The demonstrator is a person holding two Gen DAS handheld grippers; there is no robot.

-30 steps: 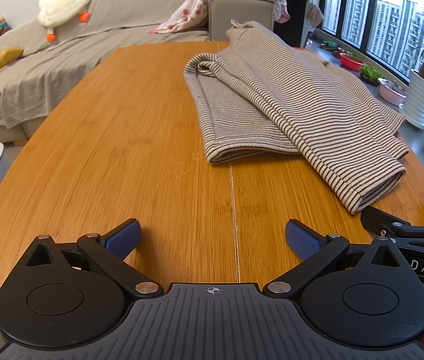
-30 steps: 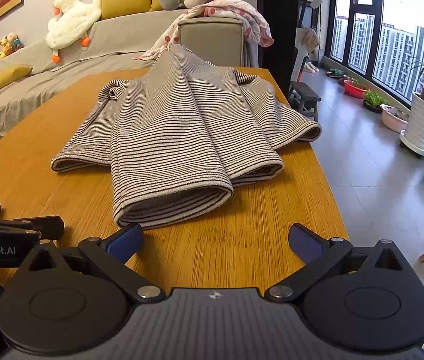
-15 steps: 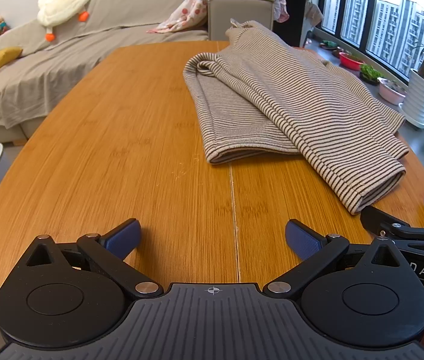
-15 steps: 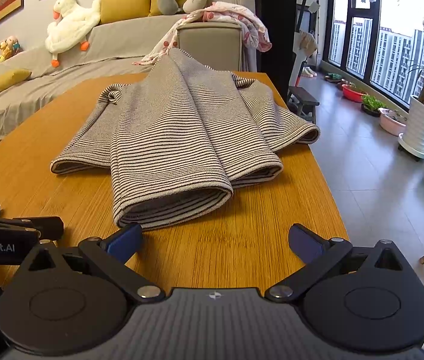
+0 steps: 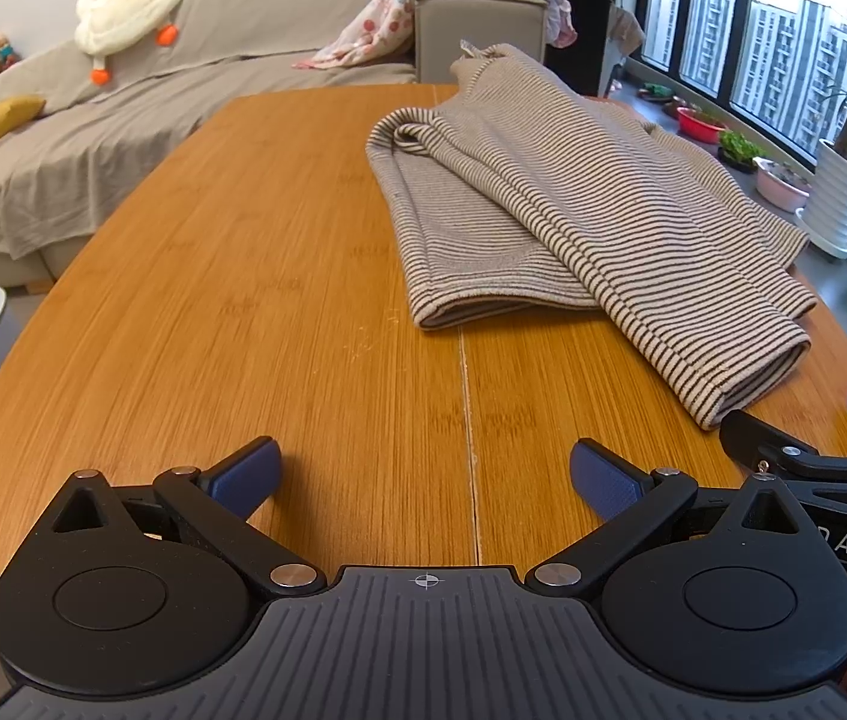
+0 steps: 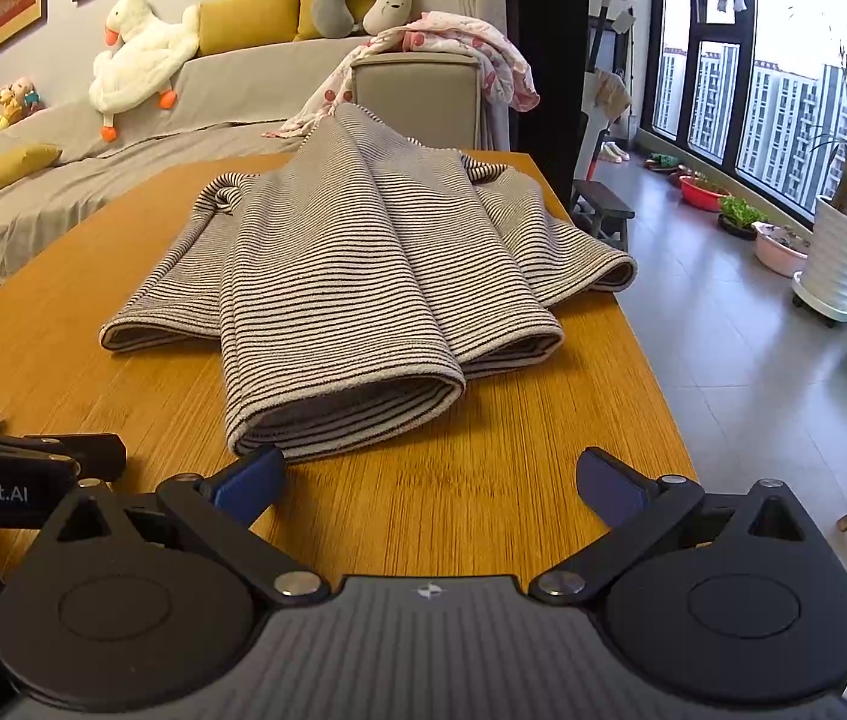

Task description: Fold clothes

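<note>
A beige striped garment [image 5: 573, 222] lies loosely folded on the right half of the wooden table [image 5: 255, 312]; it also shows in the right wrist view [image 6: 351, 276], with its near rolled hem just beyond my right gripper. My left gripper [image 5: 426, 474] is open and empty over bare wood, near the table's front edge and left of the garment. My right gripper [image 6: 429, 474] is open and empty, its left finger [image 6: 246, 480] close to the hem. The right gripper's fingers [image 5: 807, 462] show at the left view's right edge.
A grey sofa [image 5: 93, 138] with a white plush goose [image 6: 141, 54] and yellow cushions stands beyond the table. A chair [image 6: 417, 96] draped with a pink cloth is at the far end. Plant pots [image 6: 840, 258] and basins line the window on the right.
Almost nothing has moved. The right wrist view has shifted very slightly toward the garment's hem; the left gripper holds still.
</note>
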